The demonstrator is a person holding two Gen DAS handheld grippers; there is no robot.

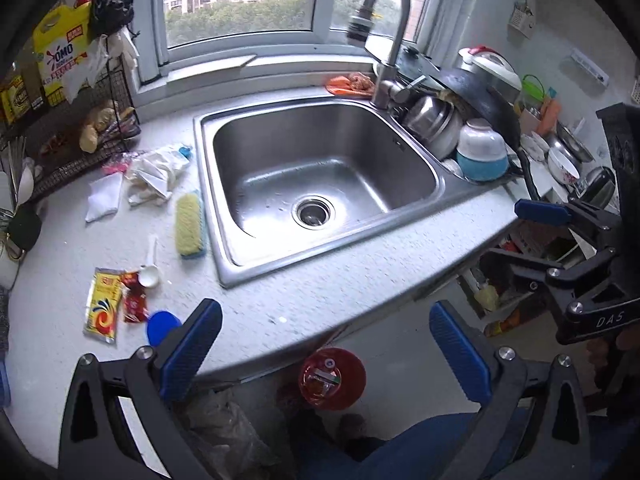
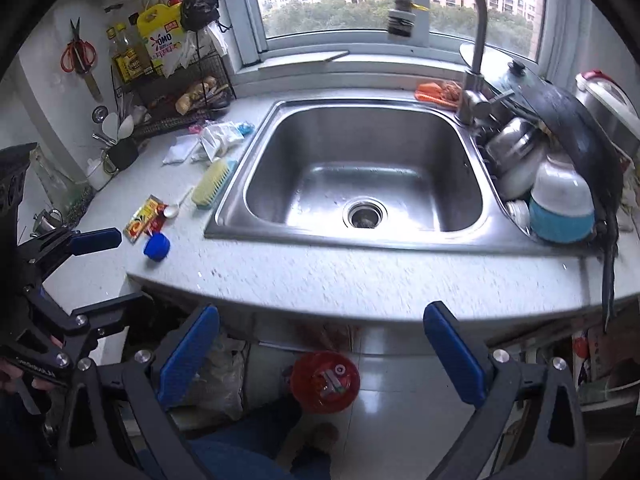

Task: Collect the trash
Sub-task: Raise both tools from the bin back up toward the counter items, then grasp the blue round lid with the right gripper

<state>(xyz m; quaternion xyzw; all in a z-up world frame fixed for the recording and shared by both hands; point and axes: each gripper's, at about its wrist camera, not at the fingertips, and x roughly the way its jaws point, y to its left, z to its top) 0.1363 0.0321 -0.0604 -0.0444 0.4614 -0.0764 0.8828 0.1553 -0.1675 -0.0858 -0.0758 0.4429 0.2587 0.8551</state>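
Observation:
On the grey counter left of the sink lie a yellow sachet (image 1: 103, 306) (image 2: 142, 220), a red sachet (image 1: 134, 300), a blue bottle cap (image 1: 162, 326) (image 2: 157, 247) and a white plastic spoon (image 1: 149, 268) (image 2: 174, 209). Farther back are crumpled white wrappers (image 1: 156, 172) (image 2: 218, 140) and a white packet (image 1: 105, 198) (image 2: 180, 150). A red bin (image 1: 332, 378) (image 2: 325, 380) stands on the floor below the counter edge with a few scraps inside. My left gripper (image 1: 324, 344) (image 2: 108, 276) hangs open over the counter edge, right of the cap. My right gripper (image 2: 320, 352) (image 1: 520, 236) is open and empty above the bin.
The steel sink (image 1: 224, 240) fills the middle, with its faucet (image 1: 394, 32) at the back. A yellow scrub brush (image 1: 190, 220) lies by the sink's left rim. Stacked dishes and a black pan (image 2: 576, 136) crowd the right. A wire rack (image 1: 80, 128) and detergent bottle stand back left.

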